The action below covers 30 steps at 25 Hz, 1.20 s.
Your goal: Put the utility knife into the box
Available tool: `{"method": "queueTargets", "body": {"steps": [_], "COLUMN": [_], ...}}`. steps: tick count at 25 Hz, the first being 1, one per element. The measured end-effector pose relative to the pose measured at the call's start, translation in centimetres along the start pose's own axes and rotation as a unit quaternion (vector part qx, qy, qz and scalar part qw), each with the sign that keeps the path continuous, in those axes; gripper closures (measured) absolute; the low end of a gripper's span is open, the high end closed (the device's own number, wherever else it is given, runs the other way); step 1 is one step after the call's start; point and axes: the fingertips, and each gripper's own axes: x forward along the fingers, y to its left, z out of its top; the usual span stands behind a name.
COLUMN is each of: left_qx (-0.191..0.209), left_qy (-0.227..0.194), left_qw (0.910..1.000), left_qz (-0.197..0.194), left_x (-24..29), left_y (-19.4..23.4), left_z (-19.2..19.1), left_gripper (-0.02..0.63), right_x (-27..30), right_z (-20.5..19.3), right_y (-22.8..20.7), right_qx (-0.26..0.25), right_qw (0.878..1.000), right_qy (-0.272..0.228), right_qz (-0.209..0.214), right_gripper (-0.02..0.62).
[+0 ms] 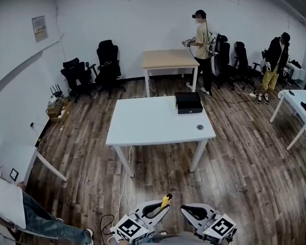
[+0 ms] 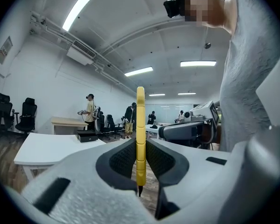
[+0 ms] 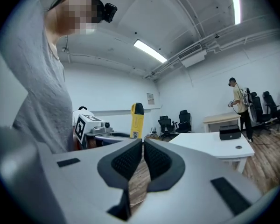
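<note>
Head view | left hand-held gripper (image 1: 159,212) grips utility knife (image 1: 166,200) | right (image 1: 187,210) closed | box (image 1: 188,102): table (image 1: 148,124) edge

Left hand-held gripper (image 2: 140,148) clamping knife (image 2: 140,120), right hand-held gripper (image 3: 143,147) seemingly closed, empty

Well ahead of the fingers (image 1: 149,208) stands a white table (image 1: 153,124); beyond it are a wooden table (image 1: 168,58), 2 black chairs (image 1: 108,60) far left, and 2 standing people (image 1: 201,50).

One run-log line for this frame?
left claw: shut on utility knife | right claw: shut, empty | box: on white table, ahead
</note>
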Motion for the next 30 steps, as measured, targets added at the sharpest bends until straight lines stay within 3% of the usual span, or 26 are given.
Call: {"method": "queueTargets", "body": {"steps": [4, 8, 16, 26, 30], "left_qx": [-0.022, -0.016, -0.017, -0.018, 0.002], "left_qy": [0.002, 0.001, 0.003, 0.016, 0.023], "left_qw": [0.9997, 0.9997, 0.9998, 0.9994, 0.9991], "left_qz": [-0.007, -0.019, -0.013, -0.025, -0.035], "left_x": [0.3, 1.2, 3.2, 11.9, 16.2], "left_y": [1.4, 2.6, 6.0, 10.4, 11.8], "left_z": [0.2, -0.7, -0.5, 1.5, 2.5], "left_gripper": [0.537, 0.537, 0.537, 0.537, 0.537], "right_x": [1.5, 2.2, 5.2, 5.8, 5.3], "right_z": [-0.1, -0.5, 0.1, 1.9, 3.3], "right_y": [-0.6, -1.9, -5.1, -16.1, -20.0], "right_qx": [0.0, 0.004, 0.002, -0.005, 0.0], "right_qw": [1.0, 0.999, 1.0, 1.0, 1.0], "right_qy": [0.013, 0.027, 0.03, -0.007, 0.001], "right_qz": [-0.01, -0.022, 0.002, -0.02, -0.023], "right_gripper": [0.564, 0.563, 0.563, 0.563, 0.563]}}
